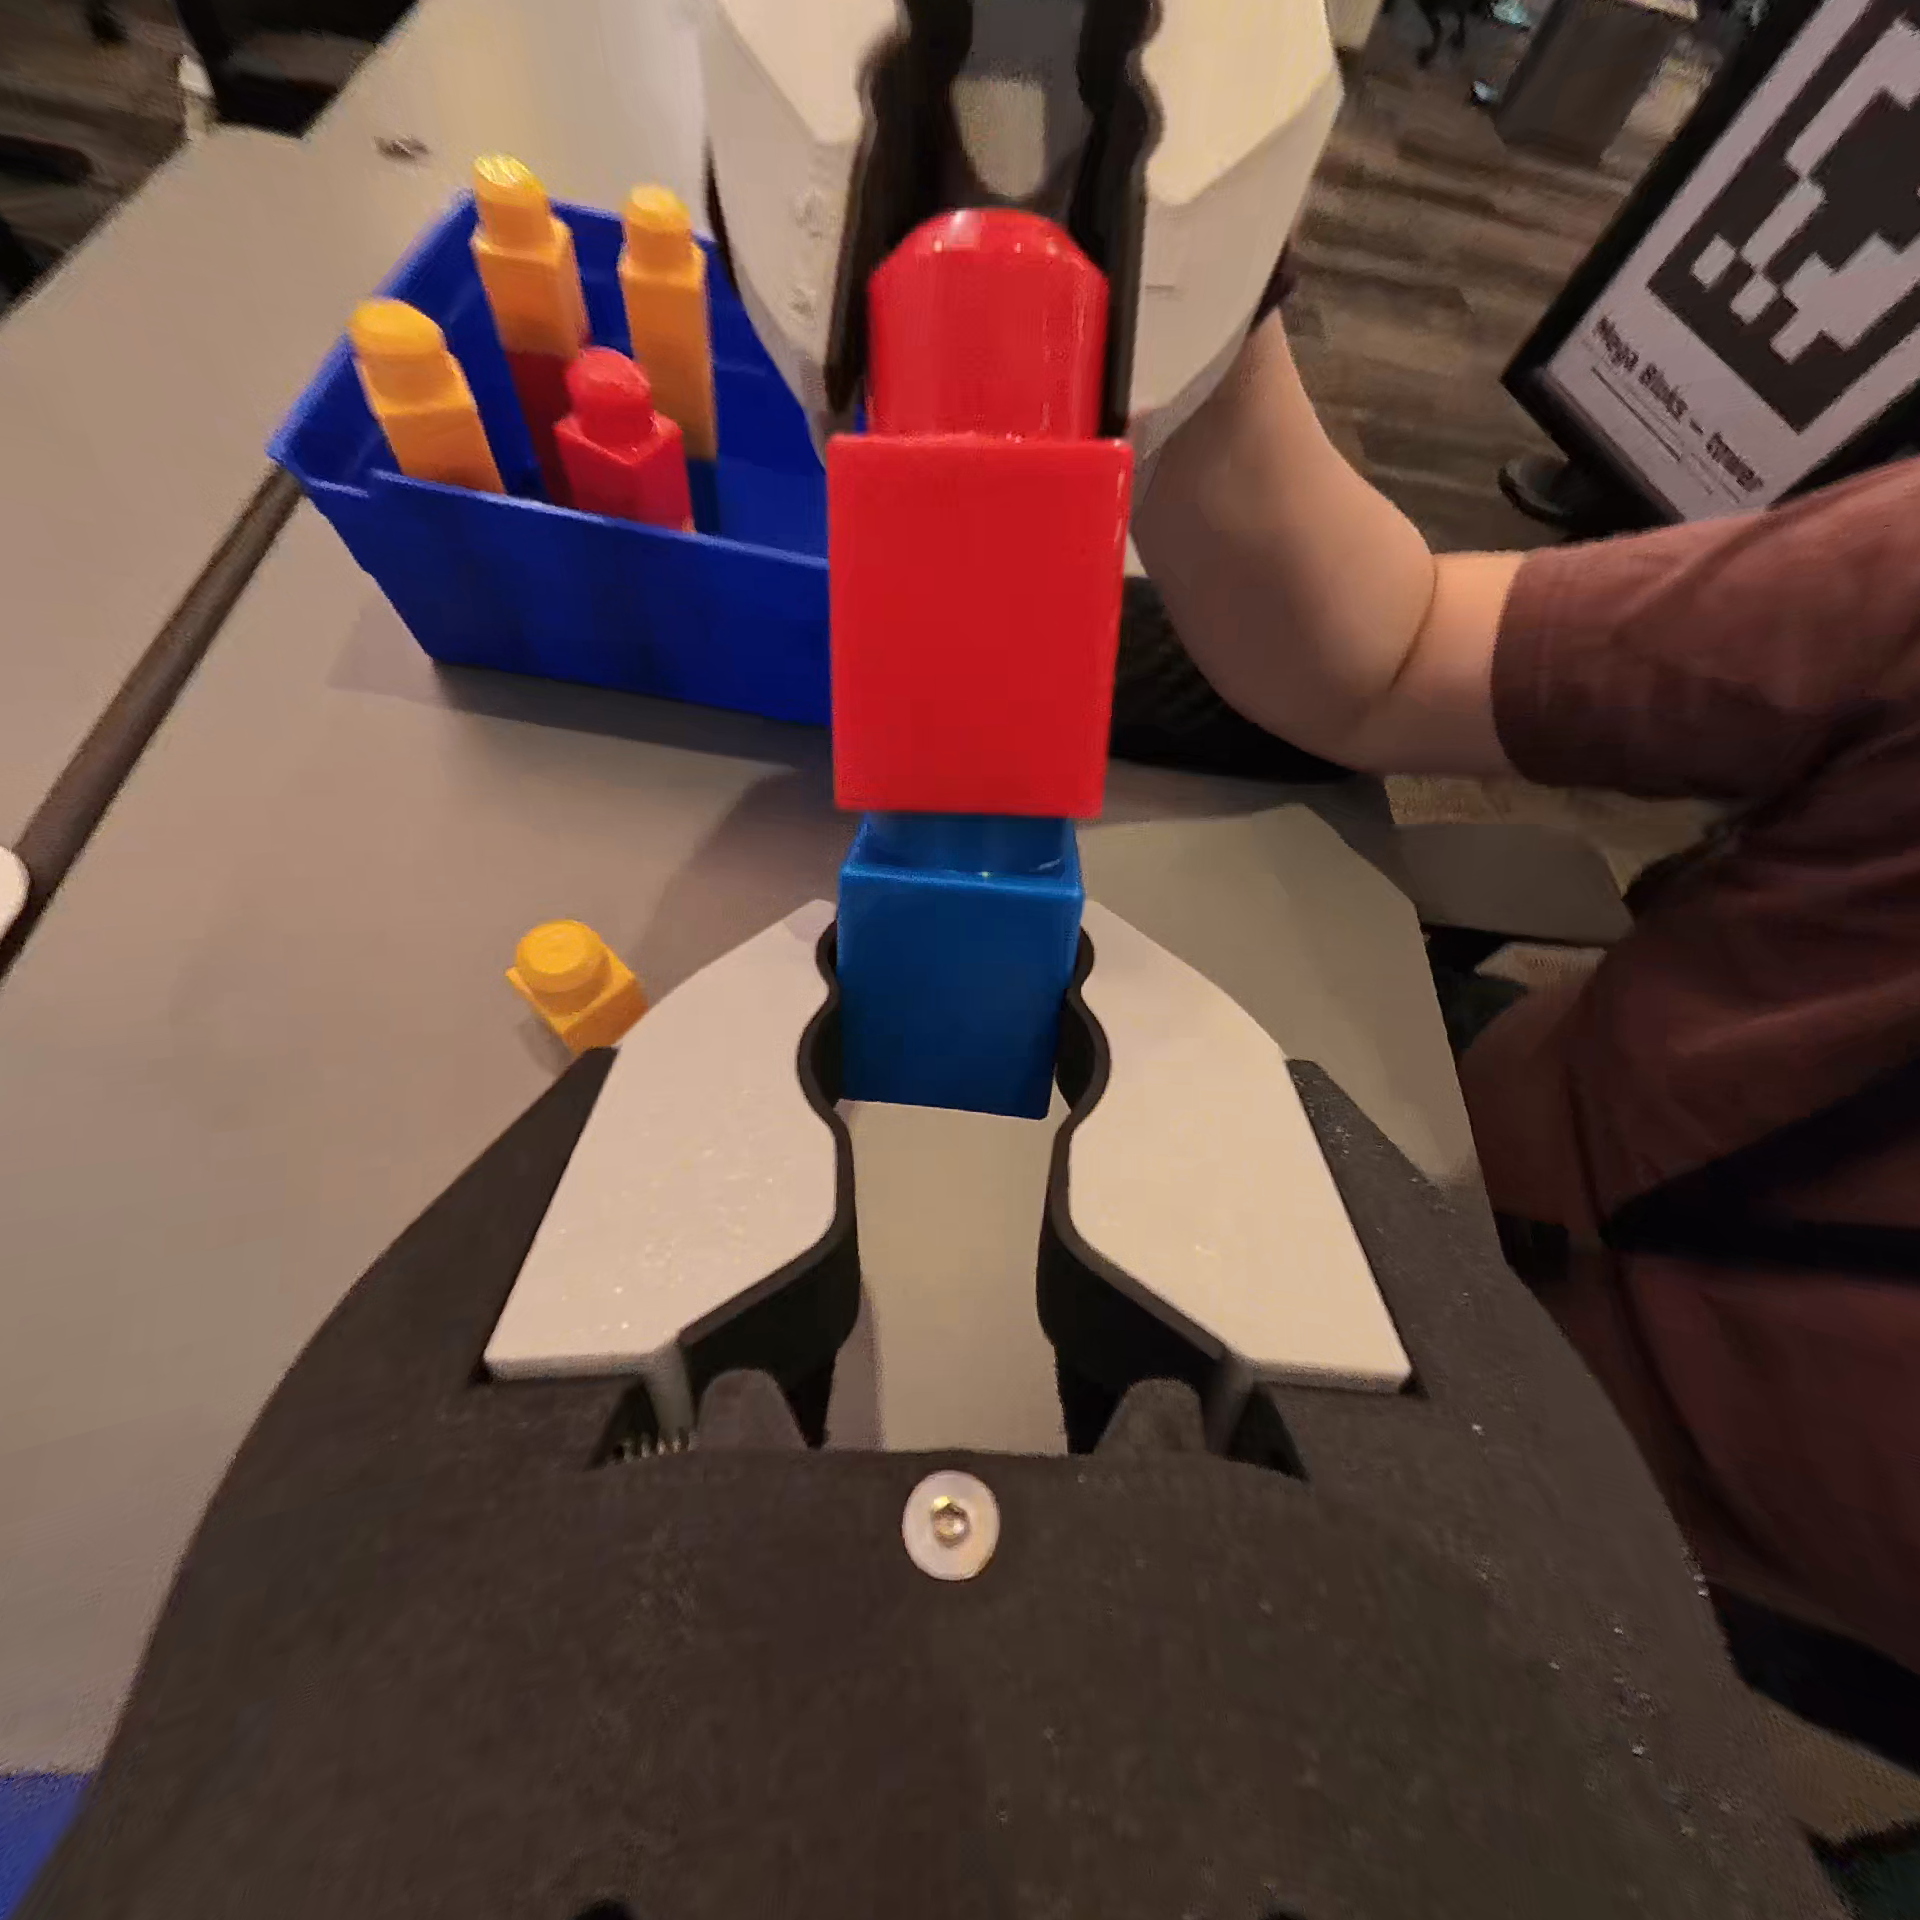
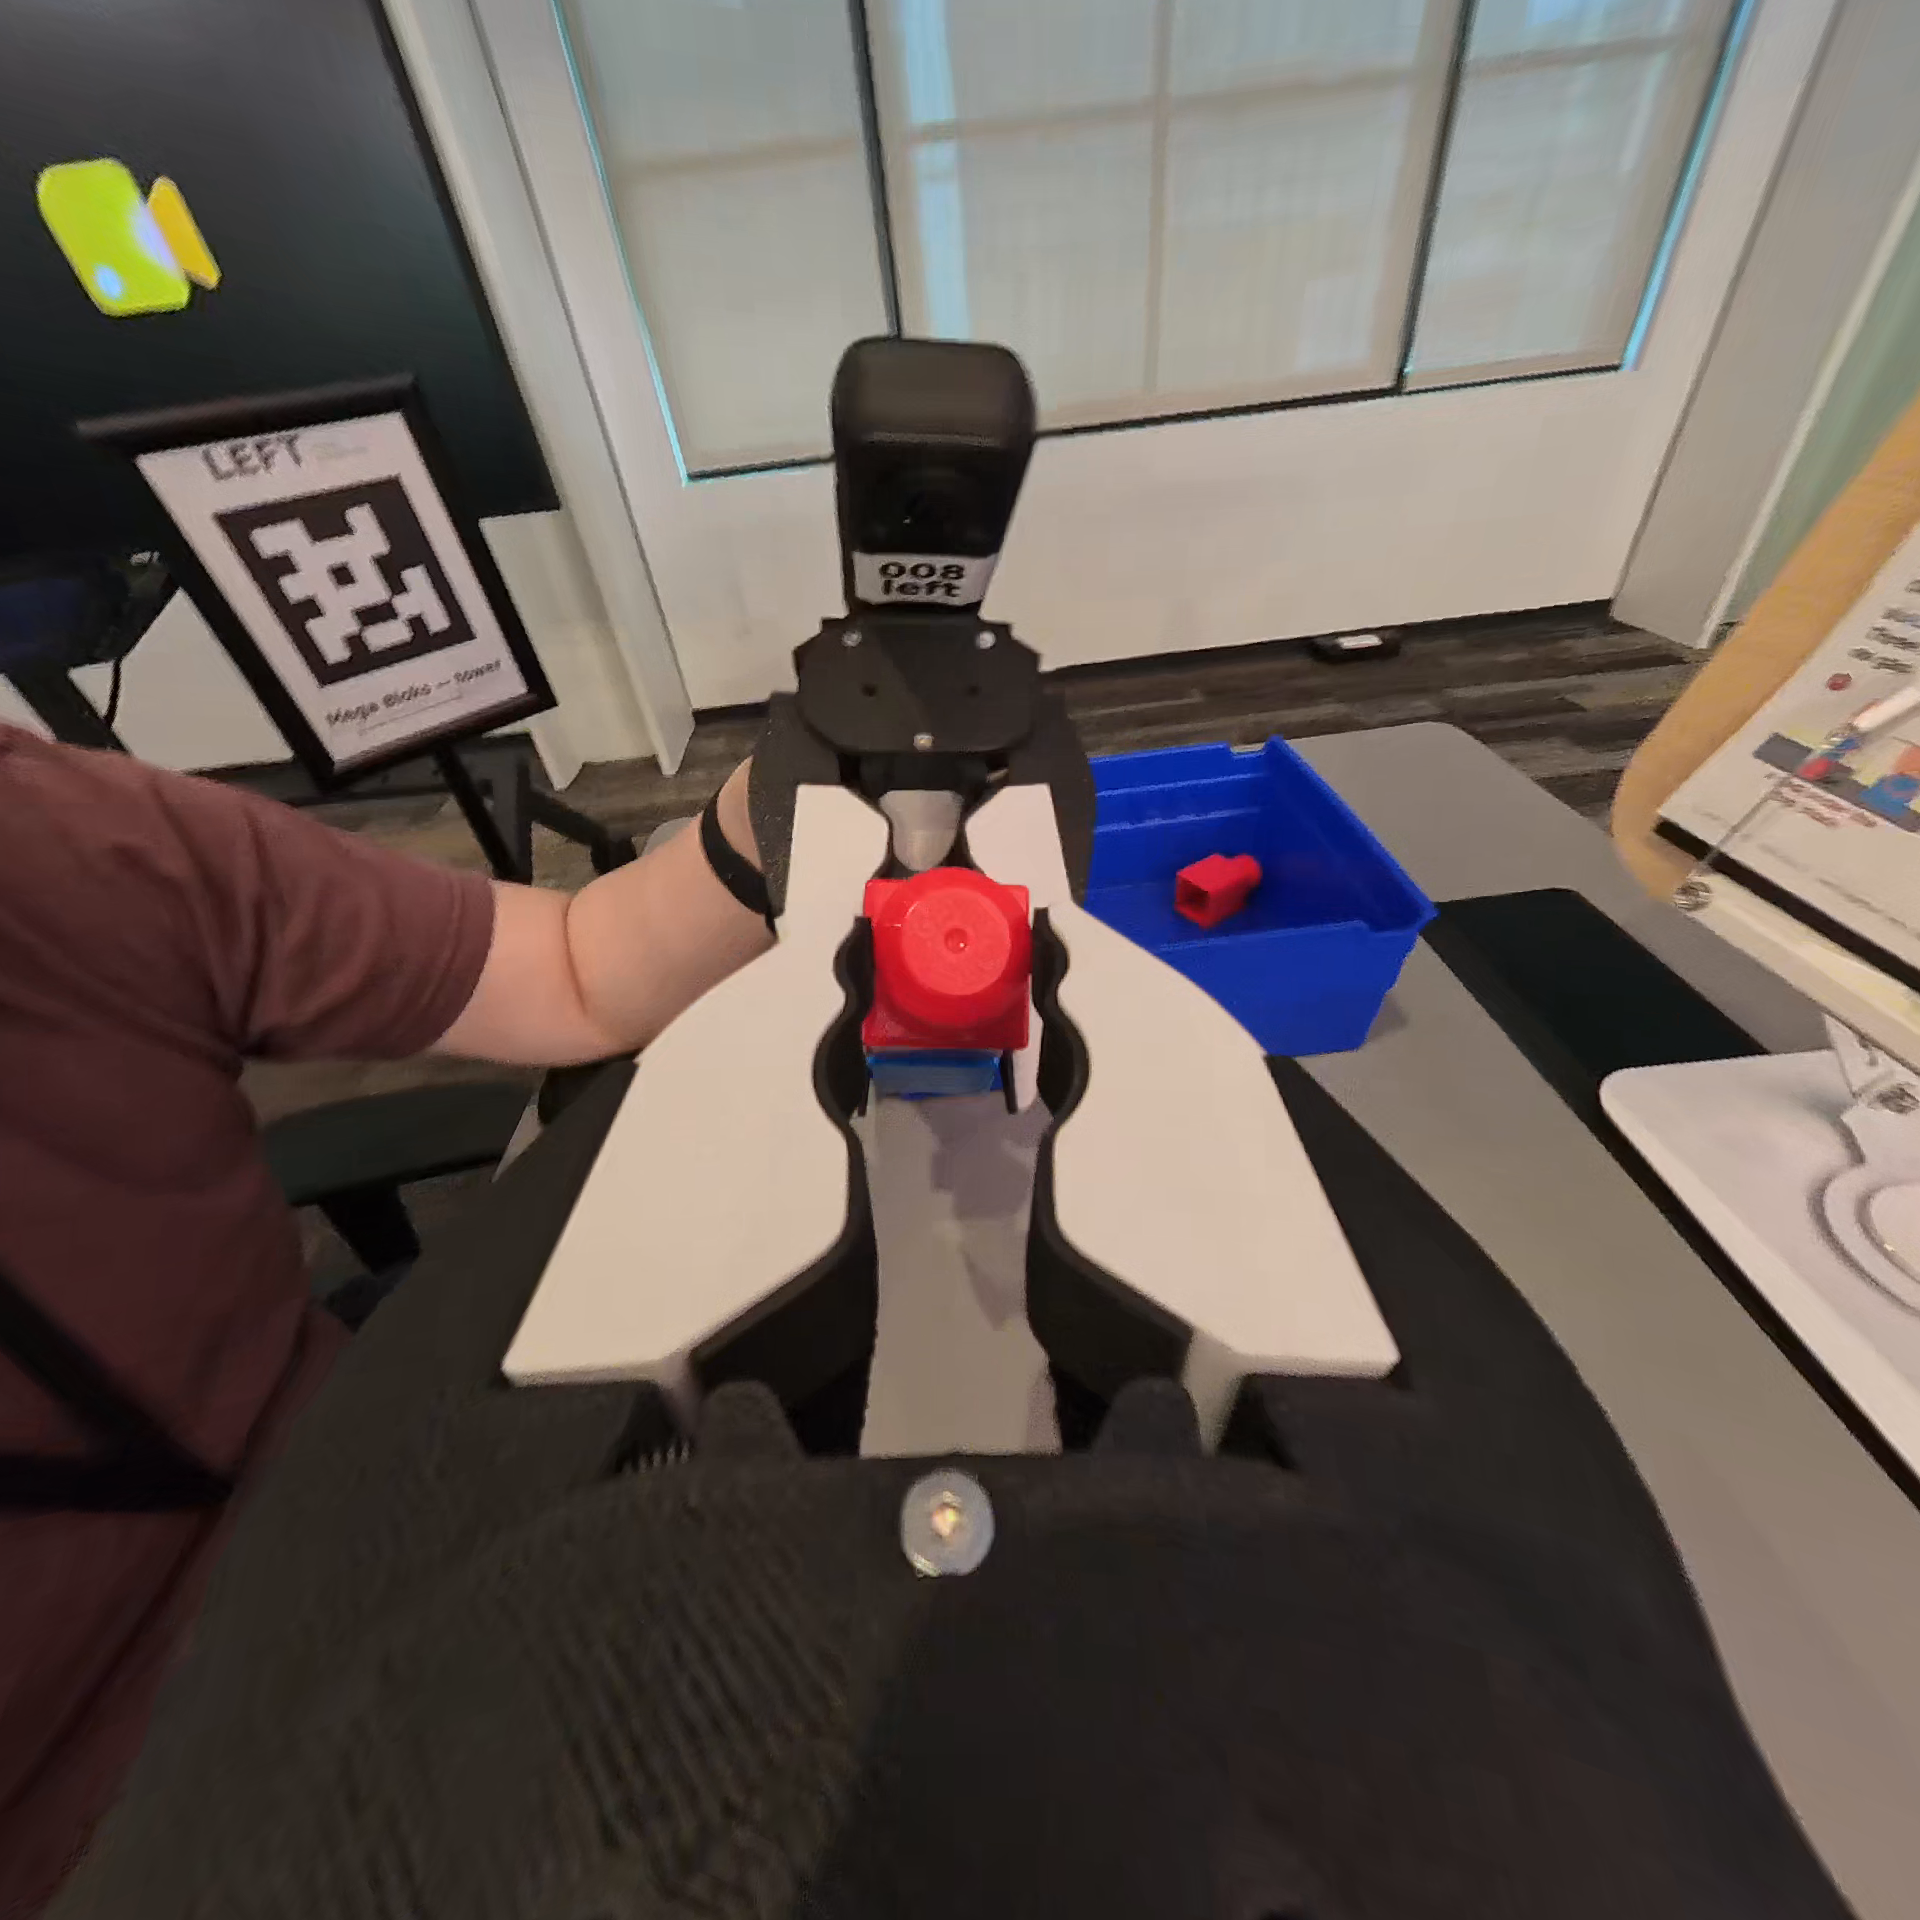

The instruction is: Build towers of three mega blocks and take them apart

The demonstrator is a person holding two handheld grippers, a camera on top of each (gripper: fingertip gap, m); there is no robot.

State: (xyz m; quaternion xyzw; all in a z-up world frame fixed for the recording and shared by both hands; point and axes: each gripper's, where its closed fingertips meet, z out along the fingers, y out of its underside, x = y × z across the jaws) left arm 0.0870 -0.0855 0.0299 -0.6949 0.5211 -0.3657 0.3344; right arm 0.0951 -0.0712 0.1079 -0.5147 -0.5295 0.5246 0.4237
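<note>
Your left gripper (image 1: 956, 1023) clamps the blue block (image 1: 954, 987); your right gripper (image 2: 948, 982) pinches the red block (image 2: 948, 961) stacked on it, above the grey table (image 1: 312, 883).

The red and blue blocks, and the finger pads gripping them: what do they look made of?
Red block: hard moulded plastic, glossy, going by the highlights on its stud. Blue block: seemingly the same plastic, with a glint on its stud. Finger pads: matte black with wavy faces, possibly rubber; the look leaves that open.
</note>
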